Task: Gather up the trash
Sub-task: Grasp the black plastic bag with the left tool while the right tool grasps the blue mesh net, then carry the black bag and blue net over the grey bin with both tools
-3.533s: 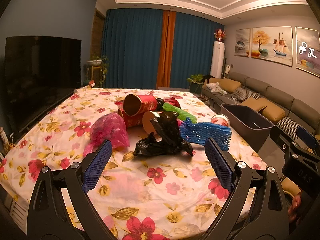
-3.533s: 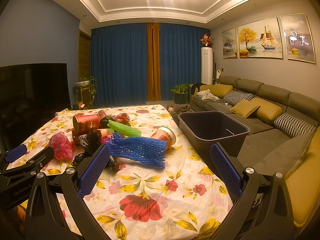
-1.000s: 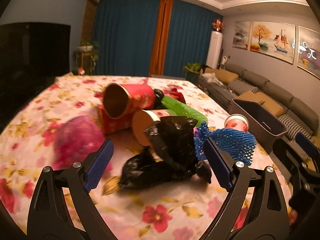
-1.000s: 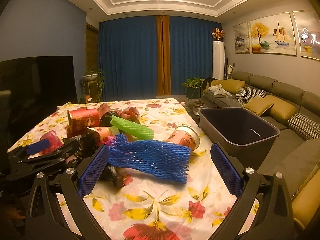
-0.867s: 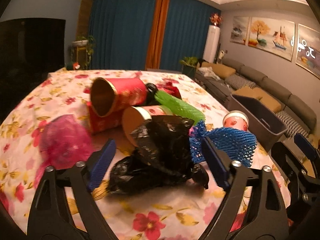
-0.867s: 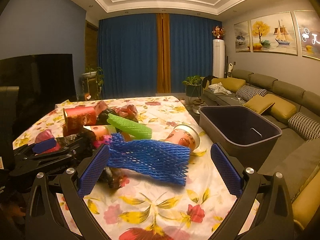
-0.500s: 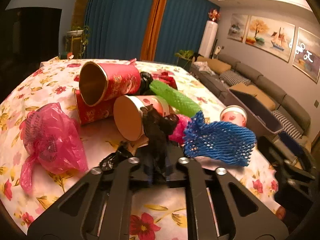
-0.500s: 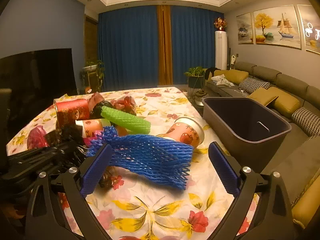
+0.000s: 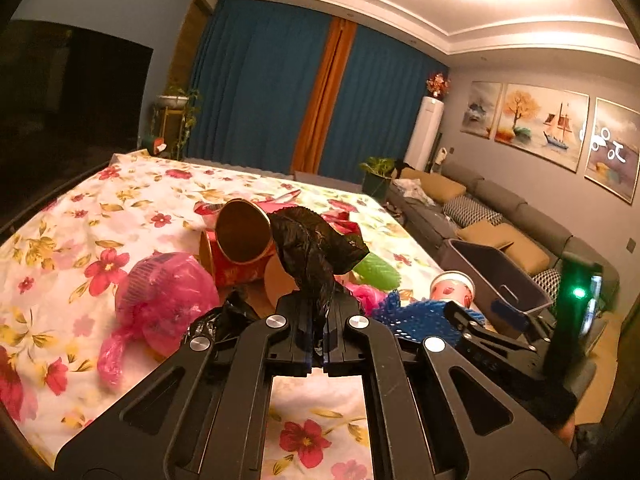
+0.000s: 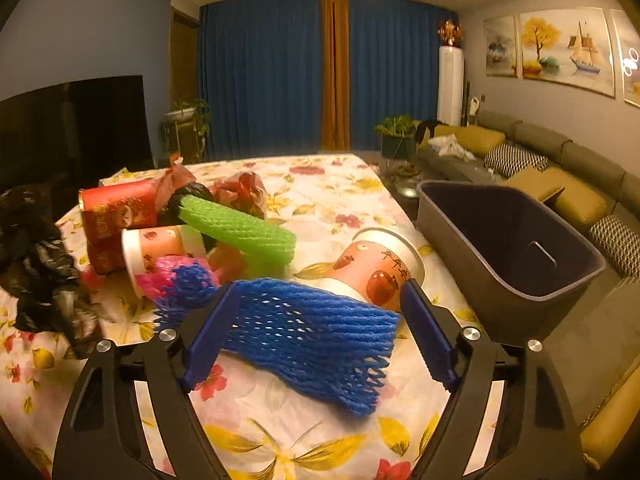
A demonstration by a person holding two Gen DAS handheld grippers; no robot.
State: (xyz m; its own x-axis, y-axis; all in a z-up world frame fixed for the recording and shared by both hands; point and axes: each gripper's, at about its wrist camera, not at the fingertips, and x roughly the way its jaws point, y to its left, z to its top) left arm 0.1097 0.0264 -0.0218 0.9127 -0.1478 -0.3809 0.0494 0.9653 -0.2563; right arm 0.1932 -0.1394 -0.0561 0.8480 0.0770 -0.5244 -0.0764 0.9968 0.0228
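Left tongs point(image 9: 318, 344): my jaws are clamped tight on the black plastic bag point(image 9: 314, 254), which stands up out of them in a crumpled plume.
Pink bag point(image 9: 160, 304): lies on the flowered worktop point(image 9: 132, 208), left of my left tongs.
Red tubes point(image 9: 240, 248): stacked on their sides behind the black bag, one open mouth facing me.
Green foam net point(image 10: 236, 228): rests tilted across a fallen paper cup point(image 10: 160, 248) in the pile.
Right tongs point(image 10: 316, 324): my jaws stand fairly wide and have just been closing; the blue foam net point(image 10: 308, 332) lies between them, the left pad at its edge, the right pad apart from it.
Apple-print cup point(image 10: 376, 268): on its side, just behind the blue net.
Bin point(image 10: 508, 240): dark, sits off the worktop's right edge, beside the sofa point(image 10: 576, 176).
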